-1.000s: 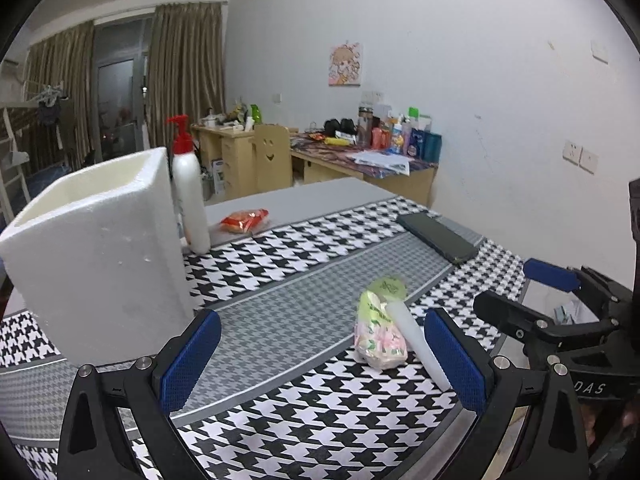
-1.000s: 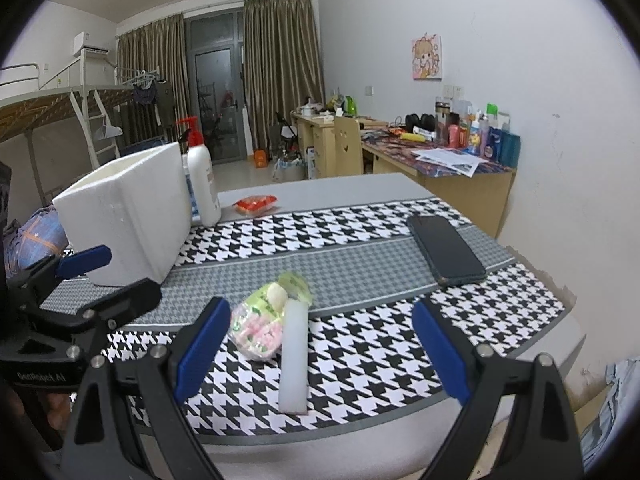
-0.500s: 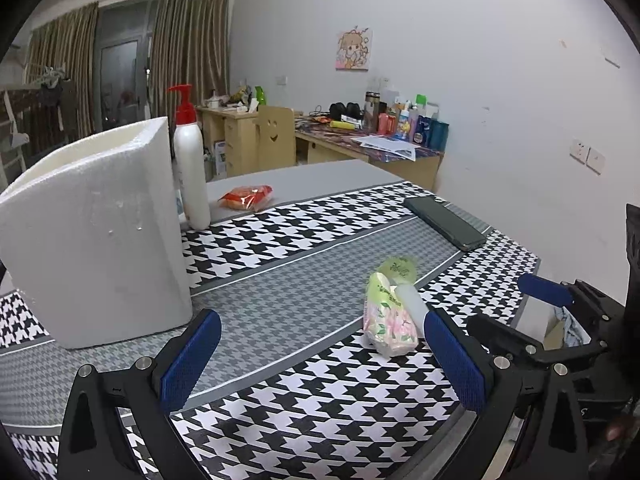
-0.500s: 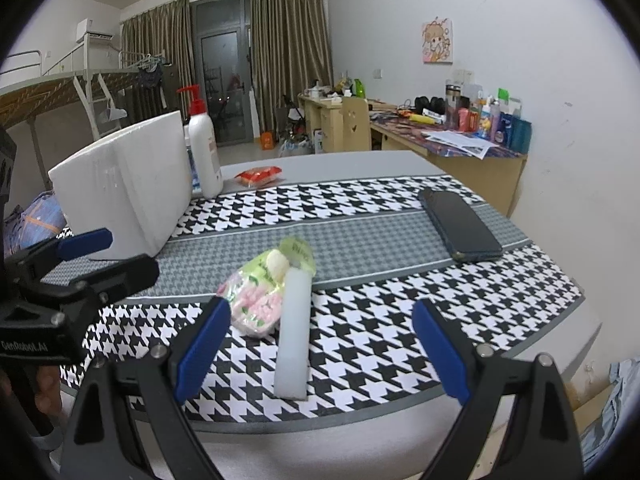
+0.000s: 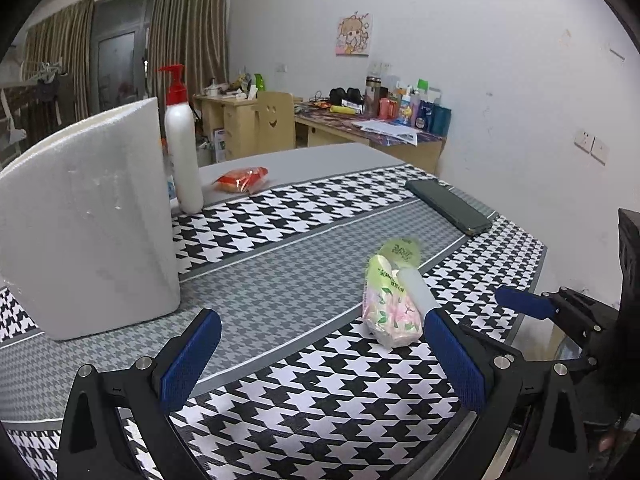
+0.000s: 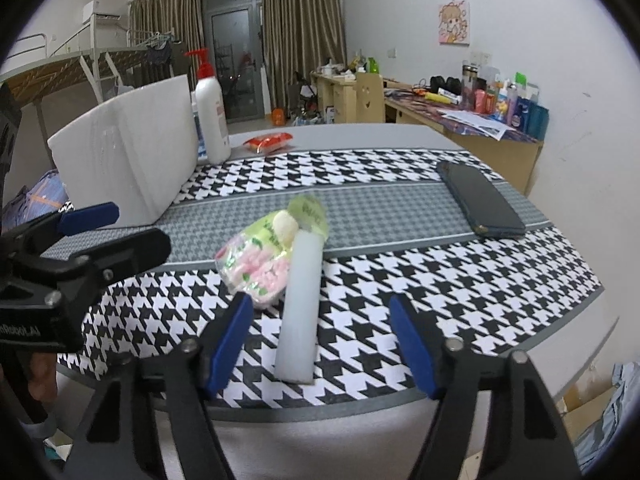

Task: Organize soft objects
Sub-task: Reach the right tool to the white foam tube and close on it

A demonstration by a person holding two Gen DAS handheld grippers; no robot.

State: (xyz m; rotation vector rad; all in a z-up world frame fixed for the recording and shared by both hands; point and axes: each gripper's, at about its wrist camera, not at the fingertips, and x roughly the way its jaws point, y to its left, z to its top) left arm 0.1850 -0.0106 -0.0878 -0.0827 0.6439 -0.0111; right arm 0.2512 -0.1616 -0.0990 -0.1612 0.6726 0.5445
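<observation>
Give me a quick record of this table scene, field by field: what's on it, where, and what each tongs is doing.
surface: table with houndstooth cloth
near edge: white foam bar touching floral tissue pack
far left: white foam box, pump bottle beside it
far middle: red snack packet
right side: dark phone
left tongs: open, empty
right tongs: closing, foam bar between the jaws, not gripped
</observation>
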